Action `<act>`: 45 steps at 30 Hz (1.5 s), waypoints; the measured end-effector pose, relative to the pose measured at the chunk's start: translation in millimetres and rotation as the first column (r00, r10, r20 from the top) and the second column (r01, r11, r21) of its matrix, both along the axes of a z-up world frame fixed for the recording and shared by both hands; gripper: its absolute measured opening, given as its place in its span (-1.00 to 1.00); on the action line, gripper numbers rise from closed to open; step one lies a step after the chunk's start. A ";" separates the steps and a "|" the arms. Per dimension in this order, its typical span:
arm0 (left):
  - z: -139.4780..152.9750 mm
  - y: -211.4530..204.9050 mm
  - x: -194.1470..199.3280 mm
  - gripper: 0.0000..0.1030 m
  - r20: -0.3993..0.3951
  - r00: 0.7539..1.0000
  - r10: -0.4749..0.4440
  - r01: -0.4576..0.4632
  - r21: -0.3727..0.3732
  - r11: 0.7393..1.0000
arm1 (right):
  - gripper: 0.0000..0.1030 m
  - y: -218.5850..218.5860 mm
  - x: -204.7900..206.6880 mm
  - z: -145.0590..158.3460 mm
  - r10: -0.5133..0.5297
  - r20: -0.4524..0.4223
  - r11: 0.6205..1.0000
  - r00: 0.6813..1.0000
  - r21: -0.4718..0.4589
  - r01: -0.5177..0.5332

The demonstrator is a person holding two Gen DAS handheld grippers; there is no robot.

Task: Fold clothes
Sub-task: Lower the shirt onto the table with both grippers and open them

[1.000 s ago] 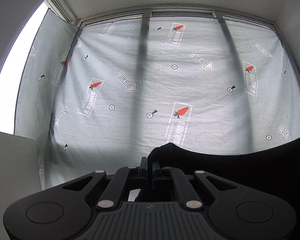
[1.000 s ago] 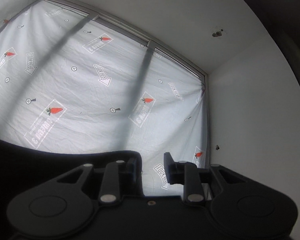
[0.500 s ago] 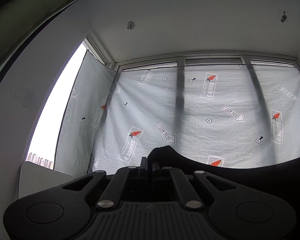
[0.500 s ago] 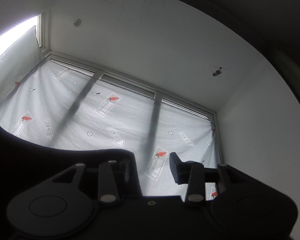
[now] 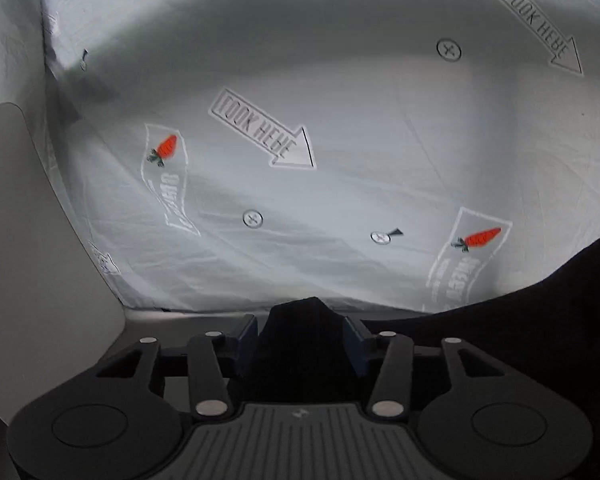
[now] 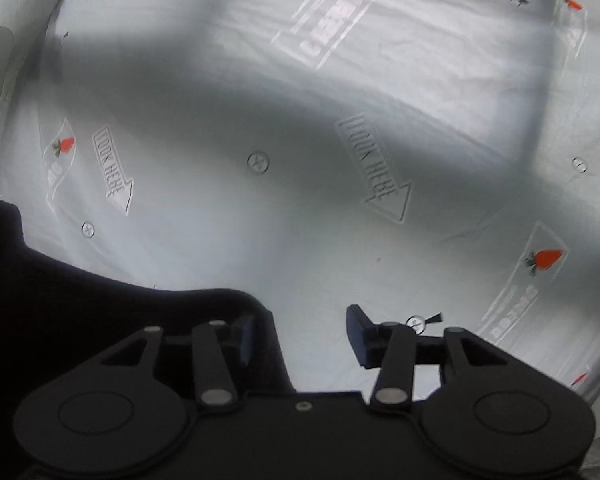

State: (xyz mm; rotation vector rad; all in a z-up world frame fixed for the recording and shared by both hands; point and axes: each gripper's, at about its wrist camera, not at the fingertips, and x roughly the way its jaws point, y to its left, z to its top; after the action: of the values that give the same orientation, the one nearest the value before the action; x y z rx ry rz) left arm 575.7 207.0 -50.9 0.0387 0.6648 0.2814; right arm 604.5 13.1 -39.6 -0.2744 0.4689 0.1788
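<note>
Both tongs opening over the printed sheet, dark garment slipping loose.

Left tongs (image 5: 300, 332) spreading, a peak of the dark garment (image 5: 300, 320) standing between the pads, grip on it impossible to tell. Right tongs (image 6: 300, 334) parting too, garment draping over the left finger (image 6: 246, 336) only, bare printed sheet (image 6: 312, 208) showing through the gap. Garment trailing between the two tongs, low over the sheet.

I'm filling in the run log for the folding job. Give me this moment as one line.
left tool: opening, dark garment between fingers | right tool: opening, garment at one finger | surface: printed sheet
</note>
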 end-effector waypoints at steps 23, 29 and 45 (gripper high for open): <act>-170.6 70.8 -241.3 0.59 -0.458 0.875 0.159 -0.229 -0.102 0.968 | 0.14 -184.7 -250.8 -200.7 -0.164 -0.684 0.968 0.711 0.029 0.251; -171.8 40.8 -253.4 -0.23 -0.378 0.915 0.142 -0.145 0.022 0.989 | -0.71 -168.4 -265.7 -200.8 0.011 -0.661 0.995 0.750 0.083 0.059; -100.1 126.4 -268.5 -0.31 -0.265 0.851 0.453 -0.414 0.191 0.890 | -0.72 -273.5 -228.6 -122.2 -0.380 -0.352 0.911 0.856 -0.303 0.280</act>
State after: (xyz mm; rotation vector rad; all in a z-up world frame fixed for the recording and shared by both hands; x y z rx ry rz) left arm 307.2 333.4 -151.1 0.0542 0.9613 0.7700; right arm 376.0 -260.3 -161.8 -0.3927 0.9474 -0.1704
